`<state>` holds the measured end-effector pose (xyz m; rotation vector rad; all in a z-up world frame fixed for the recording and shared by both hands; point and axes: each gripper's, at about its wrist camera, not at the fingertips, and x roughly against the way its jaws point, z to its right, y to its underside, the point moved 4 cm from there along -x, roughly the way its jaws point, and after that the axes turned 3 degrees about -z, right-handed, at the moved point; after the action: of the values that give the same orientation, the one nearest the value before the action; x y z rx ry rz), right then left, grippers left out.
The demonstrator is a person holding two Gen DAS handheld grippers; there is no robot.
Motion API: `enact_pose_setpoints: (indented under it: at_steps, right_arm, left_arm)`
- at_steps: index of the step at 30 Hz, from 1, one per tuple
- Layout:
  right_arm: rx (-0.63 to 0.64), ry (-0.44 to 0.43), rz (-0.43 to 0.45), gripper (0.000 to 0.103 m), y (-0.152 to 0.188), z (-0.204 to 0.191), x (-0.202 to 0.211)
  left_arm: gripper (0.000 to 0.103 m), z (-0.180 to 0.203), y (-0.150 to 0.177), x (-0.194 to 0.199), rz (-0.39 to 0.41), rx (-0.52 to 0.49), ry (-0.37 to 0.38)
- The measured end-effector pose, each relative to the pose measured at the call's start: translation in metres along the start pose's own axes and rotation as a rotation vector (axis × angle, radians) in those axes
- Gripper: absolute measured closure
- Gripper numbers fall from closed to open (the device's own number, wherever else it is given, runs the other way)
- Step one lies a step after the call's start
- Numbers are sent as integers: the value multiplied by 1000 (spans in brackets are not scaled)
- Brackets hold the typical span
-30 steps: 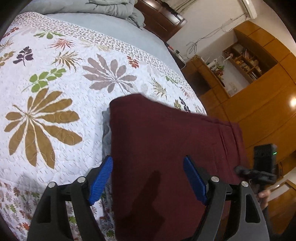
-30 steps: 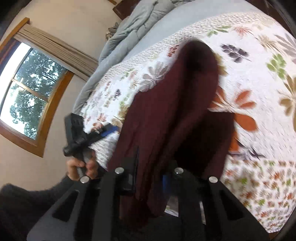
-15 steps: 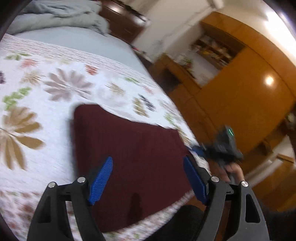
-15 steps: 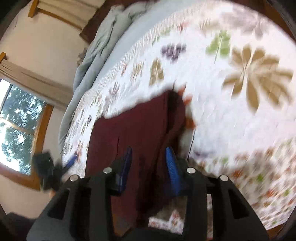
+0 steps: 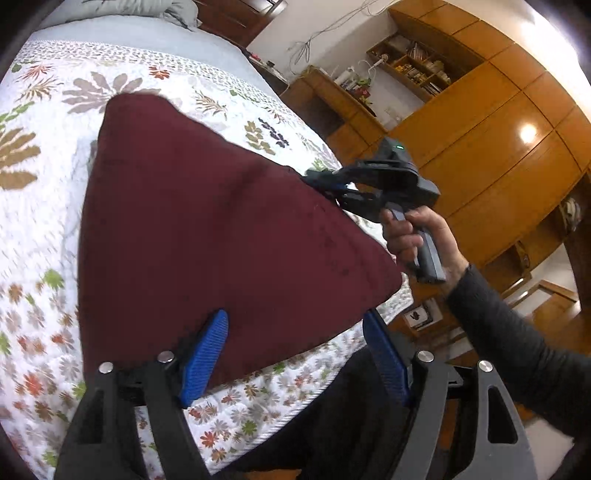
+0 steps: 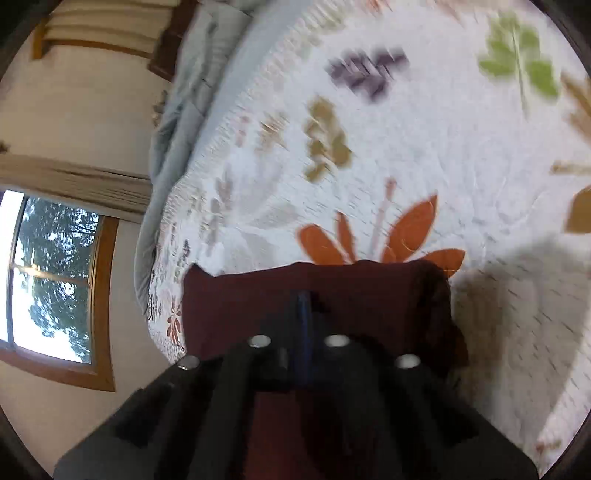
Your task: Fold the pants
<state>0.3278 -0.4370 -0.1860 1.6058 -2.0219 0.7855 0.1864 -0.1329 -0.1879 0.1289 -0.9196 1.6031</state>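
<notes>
The dark maroon pants (image 5: 207,229) lie folded on the floral quilt (image 5: 44,236) near the bed's front edge. My left gripper (image 5: 295,354) is open, its blue pads (image 5: 205,350) apart above the pants' near edge, holding nothing. My right gripper (image 5: 325,181) shows in the left wrist view at the pants' far right edge. In the right wrist view the right gripper (image 6: 304,325) is shut, blue pads pressed together over the maroon pants (image 6: 369,291); whether cloth sits between them is hidden.
A grey duvet (image 5: 147,7) lies bunched at the head of the bed. Wooden wardrobes (image 5: 498,140) and a shelf desk stand to the right of the bed. A window (image 6: 51,277) with curtains is on the left wall.
The right gripper's jaws went from slightly apart to closed, and it lowered onto the pants' edge. The left gripper pulled back toward the bed's front edge, staying open.
</notes>
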Motion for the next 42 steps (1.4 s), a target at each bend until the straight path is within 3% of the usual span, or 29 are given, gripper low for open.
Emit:
enact_pose_setpoints:
  at_steps: [1, 4, 7, 9, 12, 15, 16, 17, 20, 24, 25, 26, 28, 29, 33, 35, 36, 37, 39, 40, 41, 42]
  right_arm:
    - [18, -7, 19, 65, 5, -9, 9]
    - [98, -25, 46, 64, 28, -41, 29]
    - [140, -76, 6, 64, 58, -67, 26]
    - [169, -101, -23, 64, 80, -75, 27]
    - [180, -141, -57, 64, 108, -75, 22]
    - [157, -145, -92, 78, 127, -51, 18]
    - [149, -137, -102, 96, 131, -43, 18]
    - [144, -124, -106, 103, 135, -31, 17]
    - [63, -220, -111, 103, 141, -6, 17]
    - [91, -175, -105, 101, 142, -19, 24]
    - [102, -161, -101, 92, 140, -24, 26]
    - [116, -152, -80, 75, 136, -34, 33]
    - [128, -155, -13, 52, 127, -50, 51]
    - [134, -165, 7, 50, 123, -56, 54]
    - [100, -144, -40, 51, 113, -51, 31]
    - [53, -122, -55, 83, 112, -35, 27]
    - [22, -124, -66, 87, 110, -24, 30]
    - [-1, -126, -73, 84, 108, -21, 37]
    - [-6, -103, -31, 52, 102, -17, 64]
    - [-9, -92, -10, 14, 101, -13, 77]
    - [-23, -40, 33, 3, 95, -6, 93]
    - [-30, -17, 53, 3, 89, -1, 102]
  left_arm:
    - [27, 2, -7, 8, 4, 12, 19]
    - [26, 14, -48, 39, 100, -46, 53]
    - [26, 6, -103, 46, 154, -62, 79]
    - [26, -17, -131, 36, 149, -12, 84]
    - [28, -73, -157, 4, 53, 157, 116]
    - [41, -122, -155, -23, -20, 261, 92]
    - [52, -133, -150, -28, -23, 277, 89]
    - [57, -138, -146, -28, -16, 283, 99]
    - [59, -143, -143, -28, 12, 303, 133]
    - [54, -143, -142, -21, 15, 303, 132]
    - [45, -140, -144, -13, 25, 298, 128]
    - [36, -131, -146, -1, 45, 282, 118]
    - [31, -114, -142, 16, 72, 250, 125]
    - [27, -106, -136, 24, 79, 240, 145]
    - [25, -97, -98, 27, 17, 258, 162]
    - [25, -102, -81, 26, -8, 275, 147]
    - [25, -102, -77, 27, -6, 278, 148]
    - [25, -103, -73, 32, 1, 284, 155]
    - [23, -104, -69, 44, 7, 307, 173]
    - [20, -105, -67, 49, 2, 306, 173]
    - [19, -107, -66, 52, -4, 298, 166]
    - [19, -109, -66, 52, -17, 289, 153]
